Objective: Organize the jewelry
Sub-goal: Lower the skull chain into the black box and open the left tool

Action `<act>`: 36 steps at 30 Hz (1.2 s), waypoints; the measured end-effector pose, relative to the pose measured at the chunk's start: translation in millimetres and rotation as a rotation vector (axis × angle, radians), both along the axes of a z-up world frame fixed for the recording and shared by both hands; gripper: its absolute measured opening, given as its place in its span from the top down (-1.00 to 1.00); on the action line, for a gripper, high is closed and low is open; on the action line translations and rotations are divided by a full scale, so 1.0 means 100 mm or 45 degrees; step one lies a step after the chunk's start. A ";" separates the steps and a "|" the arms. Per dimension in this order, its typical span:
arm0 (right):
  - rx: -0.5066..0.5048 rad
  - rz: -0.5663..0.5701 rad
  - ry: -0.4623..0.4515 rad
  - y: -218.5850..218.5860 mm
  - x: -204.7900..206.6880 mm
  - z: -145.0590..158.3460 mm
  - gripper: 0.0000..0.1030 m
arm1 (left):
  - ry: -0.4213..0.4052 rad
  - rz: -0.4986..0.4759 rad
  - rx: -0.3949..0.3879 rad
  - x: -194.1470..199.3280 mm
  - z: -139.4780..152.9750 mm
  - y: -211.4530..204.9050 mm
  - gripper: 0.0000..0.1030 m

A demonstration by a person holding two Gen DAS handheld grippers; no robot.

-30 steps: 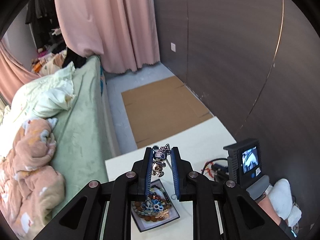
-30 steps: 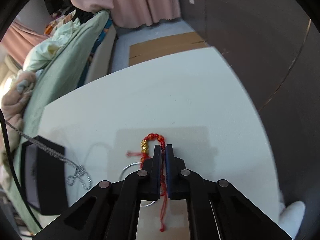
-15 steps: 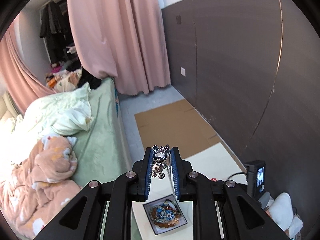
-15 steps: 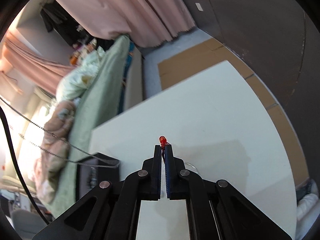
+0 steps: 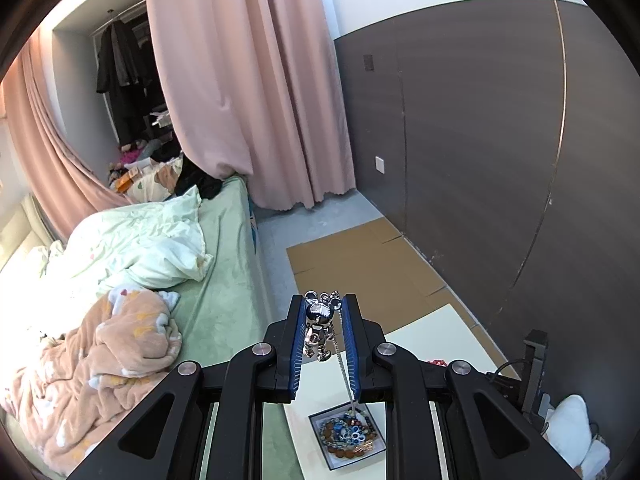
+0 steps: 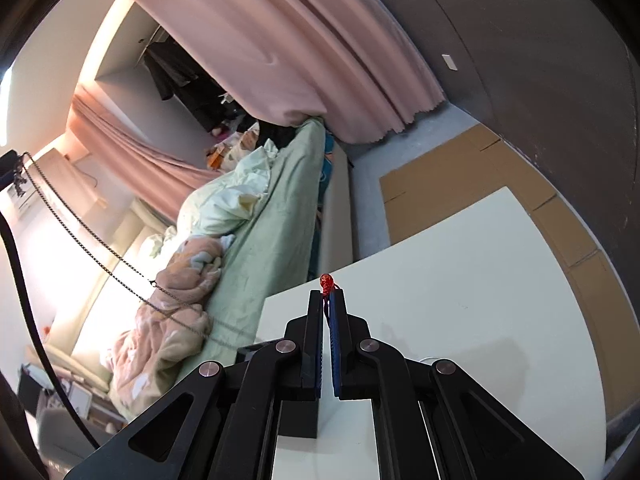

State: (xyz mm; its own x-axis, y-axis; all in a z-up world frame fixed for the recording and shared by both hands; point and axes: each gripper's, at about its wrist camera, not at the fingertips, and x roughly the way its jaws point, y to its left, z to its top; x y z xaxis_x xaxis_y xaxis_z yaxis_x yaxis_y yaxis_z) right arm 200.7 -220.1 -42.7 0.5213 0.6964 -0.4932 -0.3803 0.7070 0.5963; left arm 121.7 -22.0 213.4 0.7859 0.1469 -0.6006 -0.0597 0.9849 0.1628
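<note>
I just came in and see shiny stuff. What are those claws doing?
Someone is sorting jewelry with two claws. The left claw holds a silver bear charm, and its chain hangs down to a tray of jewelry on the white table. The right claw pinches a red cord bracelet above the table.

Bear pendant (image 5: 317,324): polished metal, mirror-glossy. Its chain (image 5: 343,356): fine metal links. Red bracelet (image 6: 327,282): knotted cord, matt. Left gripper (image 5: 323,334): matt black plastic, ribbed blue pads. Table (image 6: 460,300): smooth, matt, cream. Blanket (image 5: 108,356): fleecy cloth.
</note>
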 end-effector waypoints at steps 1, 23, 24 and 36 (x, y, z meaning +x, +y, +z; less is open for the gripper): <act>0.002 0.003 0.002 0.00 -0.01 0.00 0.91 | 0.002 0.002 0.001 0.00 -0.01 0.01 0.63; -0.010 0.009 0.031 -0.01 0.00 -0.04 0.91 | 0.077 -0.018 -0.036 0.17 -0.33 0.08 0.63; -0.009 0.011 0.029 0.00 -0.01 -0.03 0.91 | 0.085 -0.017 -0.041 0.19 -0.37 0.08 0.63; 0.068 0.045 -0.005 -0.01 -0.08 0.08 0.91 | 0.236 -0.009 -0.154 0.28 -1.18 0.24 0.63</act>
State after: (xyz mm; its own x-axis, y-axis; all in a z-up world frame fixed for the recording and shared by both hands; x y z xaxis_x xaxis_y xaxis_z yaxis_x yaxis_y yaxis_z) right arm 192.9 -220.8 -35.1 0.4977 0.7395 -0.4531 -0.4066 0.6605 0.6312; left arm 150.1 1.9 95.0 0.6614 0.0599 -0.7476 -0.0327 0.9982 0.0510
